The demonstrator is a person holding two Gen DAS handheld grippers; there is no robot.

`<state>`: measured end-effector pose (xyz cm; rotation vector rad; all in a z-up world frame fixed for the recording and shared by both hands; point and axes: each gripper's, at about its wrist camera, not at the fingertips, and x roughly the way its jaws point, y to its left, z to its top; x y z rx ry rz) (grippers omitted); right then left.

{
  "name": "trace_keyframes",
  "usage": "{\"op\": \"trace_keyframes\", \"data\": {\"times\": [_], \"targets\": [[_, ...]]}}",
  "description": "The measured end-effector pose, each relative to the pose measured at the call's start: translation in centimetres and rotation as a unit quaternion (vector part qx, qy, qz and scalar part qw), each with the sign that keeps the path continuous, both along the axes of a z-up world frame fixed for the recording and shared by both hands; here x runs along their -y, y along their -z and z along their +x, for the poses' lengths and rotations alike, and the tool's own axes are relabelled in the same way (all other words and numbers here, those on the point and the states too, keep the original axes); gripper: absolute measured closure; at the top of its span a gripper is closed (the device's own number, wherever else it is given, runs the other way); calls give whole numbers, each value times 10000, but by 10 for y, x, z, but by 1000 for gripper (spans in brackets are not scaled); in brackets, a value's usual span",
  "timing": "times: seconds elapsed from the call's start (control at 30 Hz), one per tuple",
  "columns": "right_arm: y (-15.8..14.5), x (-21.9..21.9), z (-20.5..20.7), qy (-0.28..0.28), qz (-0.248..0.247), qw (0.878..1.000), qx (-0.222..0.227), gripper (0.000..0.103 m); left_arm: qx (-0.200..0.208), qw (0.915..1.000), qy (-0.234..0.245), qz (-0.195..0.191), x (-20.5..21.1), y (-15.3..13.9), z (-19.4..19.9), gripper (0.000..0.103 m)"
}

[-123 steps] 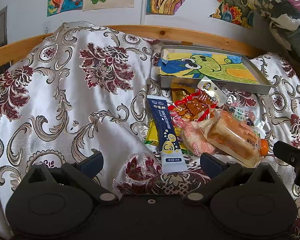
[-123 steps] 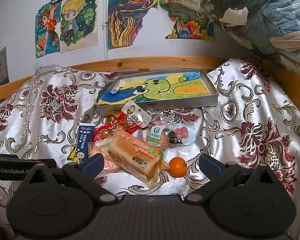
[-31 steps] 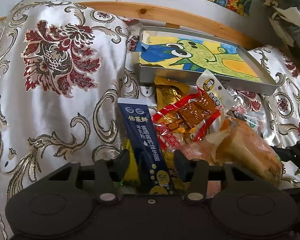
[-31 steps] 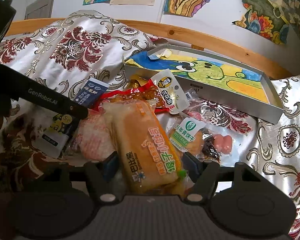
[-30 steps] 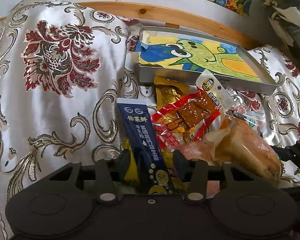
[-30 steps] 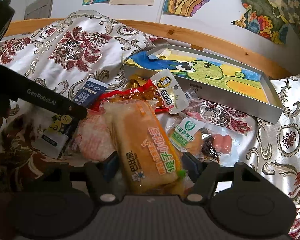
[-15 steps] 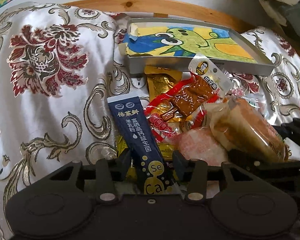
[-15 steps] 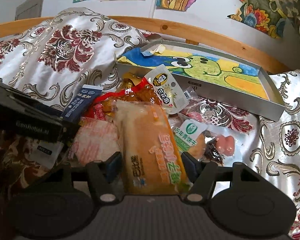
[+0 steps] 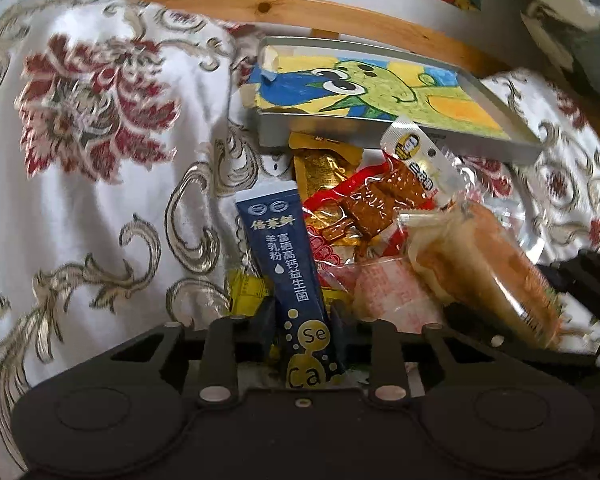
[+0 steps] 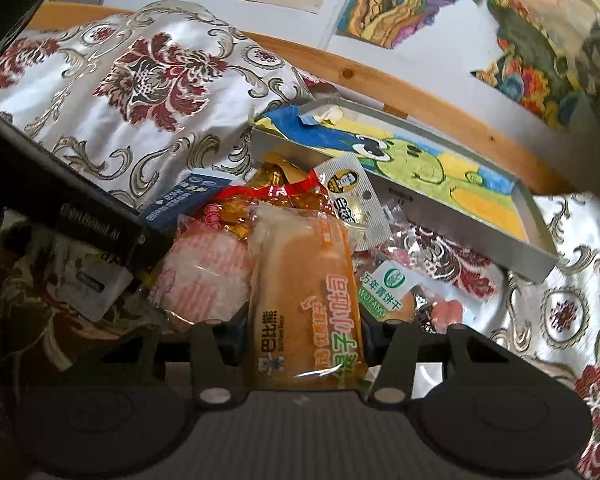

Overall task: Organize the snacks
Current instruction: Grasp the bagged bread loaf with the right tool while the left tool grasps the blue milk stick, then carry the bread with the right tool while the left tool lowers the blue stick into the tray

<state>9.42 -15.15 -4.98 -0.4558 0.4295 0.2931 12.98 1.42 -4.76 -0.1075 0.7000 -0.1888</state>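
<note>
**Left wrist view: both hand-held grippers clamped on snacks**

Left wrist view shows your left hand-held gripper (image 9: 302,330) closed on the dark blue sachet (image 9: 284,256), its two fingers pinching the lower end near the yellow "Se" and "Ca" circles. The sachet stands tilted up out of the pile, its top edge pointing toward the tray.

Your right hand-held gripper (image 10: 302,330) is gripping the wrapped bread loaf (image 10: 304,296) across its near end, a finger pressed to each long side. In the left wrist view the same loaf (image 9: 480,268) sits to the right of the sachet, raised at an angle.

Between the two held items lies a pink-and-white wrapped snack (image 10: 204,276), touching the loaf's left side. Behind them you have a red packet of brown pieces (image 9: 364,208), a gold foil packet (image 9: 320,168) and a white sachet with a round face logo (image 10: 352,196), all overlapping. A yellow packet (image 9: 246,290) peeks out under the blue sachet. To the right of the loaf sits a green-labelled biscuit pack (image 10: 388,284).

Beyond the pile, a grey metal tray (image 10: 452,232) lined with a crayon drawing rests on the floral bedspread (image 9: 100,160), just behind the gold packet. A wooden bed rail (image 9: 300,10) runs behind the tray, with colourful drawings (image 10: 392,0) on the wall above
</note>
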Motion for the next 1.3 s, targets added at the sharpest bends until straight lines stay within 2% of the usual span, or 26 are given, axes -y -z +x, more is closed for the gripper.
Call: {"op": "trace_keyframes", "data": {"times": [0.13, 0.3, 0.5, 0.7, 0.83, 0.93, 1.17, 1.3], "targets": [[-3, -6, -13, -79, -246, 9995, 161, 49, -214, 9989, -129, -397, -7, -4, -4, 79], [-10, -13, -33, -204, -527, 9971, 500, 49, -305, 9971, -279, -643, -10, -10, -20, 81], [-22, -17, -46, -216, -567, 9950, 789, 49, 23, 9954, -369, -885, -11, -29, -45, 81], [-42, -7, -38, -68, -160, 9963, 846, 49, 585, 9957, -237, -682, 8, -56, -51, 81], [-53, 5, -27, 68, -5, 9951, 989, 49, 764, 9938, -250, -765, 20, -75, -28, 81], [-66, 22, -5, 199, 252, 9946, 987, 49, 849, 9926, -258, -831, 30, -86, -4, 81], [-94, 59, 78, 582, 932, 9889, 1004, 49, 964, 9909, -308, -882, 48, -102, 78, 81], [-98, 70, 129, 772, 1305, 9834, 1000, 49, 1028, 9900, -282, -924, 56, -106, 124, 81]]}}
